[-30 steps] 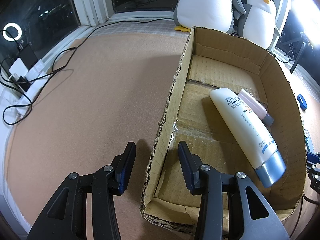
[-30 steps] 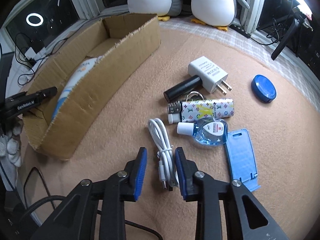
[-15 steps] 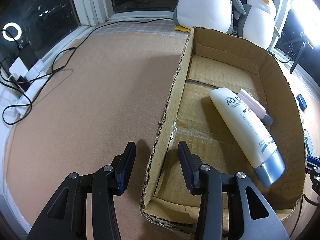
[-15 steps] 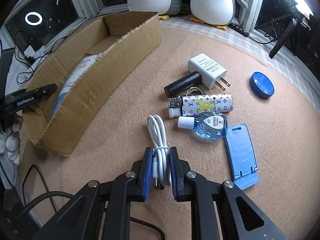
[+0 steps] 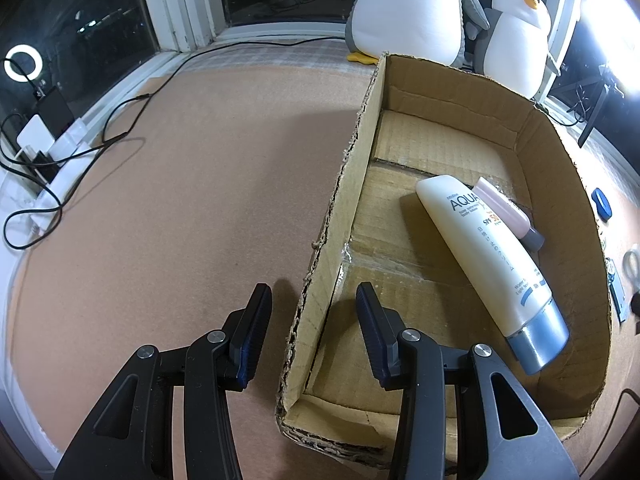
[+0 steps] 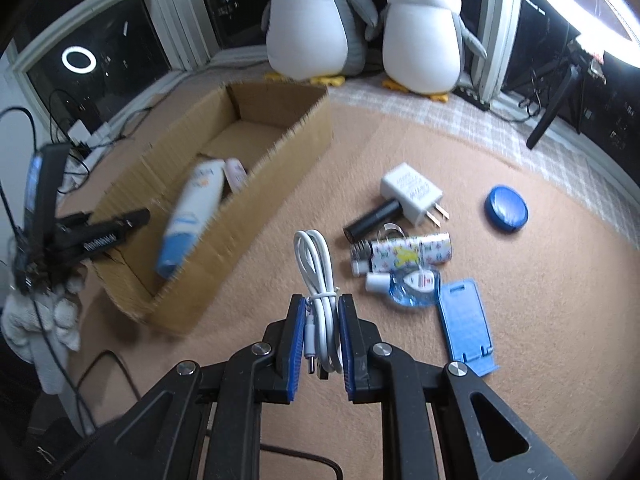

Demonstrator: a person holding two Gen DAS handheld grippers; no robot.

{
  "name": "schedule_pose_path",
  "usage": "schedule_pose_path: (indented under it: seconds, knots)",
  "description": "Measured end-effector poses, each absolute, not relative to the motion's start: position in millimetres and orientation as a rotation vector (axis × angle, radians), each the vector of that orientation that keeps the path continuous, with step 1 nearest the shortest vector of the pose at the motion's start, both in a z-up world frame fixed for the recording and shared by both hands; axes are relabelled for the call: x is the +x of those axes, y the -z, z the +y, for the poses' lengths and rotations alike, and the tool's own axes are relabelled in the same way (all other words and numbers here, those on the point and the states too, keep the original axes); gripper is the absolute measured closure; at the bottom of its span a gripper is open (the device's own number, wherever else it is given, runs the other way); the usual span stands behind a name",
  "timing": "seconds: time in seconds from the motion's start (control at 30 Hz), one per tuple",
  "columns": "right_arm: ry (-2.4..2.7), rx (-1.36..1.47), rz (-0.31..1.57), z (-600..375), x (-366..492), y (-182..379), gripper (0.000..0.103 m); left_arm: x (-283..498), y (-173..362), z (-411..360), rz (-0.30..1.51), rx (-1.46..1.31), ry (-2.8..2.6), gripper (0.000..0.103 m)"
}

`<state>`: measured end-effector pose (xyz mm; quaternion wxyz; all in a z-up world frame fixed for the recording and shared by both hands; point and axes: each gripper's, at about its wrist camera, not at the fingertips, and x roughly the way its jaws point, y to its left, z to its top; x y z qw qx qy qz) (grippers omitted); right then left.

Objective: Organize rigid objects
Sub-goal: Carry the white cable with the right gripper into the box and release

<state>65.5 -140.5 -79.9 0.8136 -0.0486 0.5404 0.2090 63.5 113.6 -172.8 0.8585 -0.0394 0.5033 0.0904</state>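
Note:
My right gripper (image 6: 320,312) is shut on a coiled white USB cable (image 6: 316,268) and holds it lifted above the carpet. The cardboard box (image 6: 256,184) lies to its left, holding a white sunscreen tube (image 6: 192,216) and a small pink tube (image 6: 236,174). My left gripper (image 5: 312,316) is open, its jaws either side of the box's left wall (image 5: 340,208); the sunscreen tube (image 5: 492,256) and the pink tube (image 5: 508,212) lie inside.
On the carpet right of the box lie a white charger (image 6: 412,192), a black tube (image 6: 372,220), a patterned lighter (image 6: 408,252), a sanitizer bottle (image 6: 408,284), a blue phone stand (image 6: 468,324) and a blue round case (image 6: 506,208). Two plush penguins (image 6: 420,32) stand behind.
My right gripper closed on the white cable and has lifted it up off the carpet. The left gripper has stayed at the box wall.

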Motion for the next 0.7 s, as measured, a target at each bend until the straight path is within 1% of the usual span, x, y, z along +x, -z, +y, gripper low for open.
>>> schedule_pose_path:
  seconds: [0.37,0.7]
  knots:
    - [-0.509,-0.054,1.068,-108.4,89.2,41.4,0.088,63.5,172.8,112.8,1.056,-0.083,-0.19,0.061]
    - [-0.556,-0.055,1.044,-67.9,116.9,39.8,0.088,65.5,173.6,110.8,1.054,-0.085,-0.189,0.061]
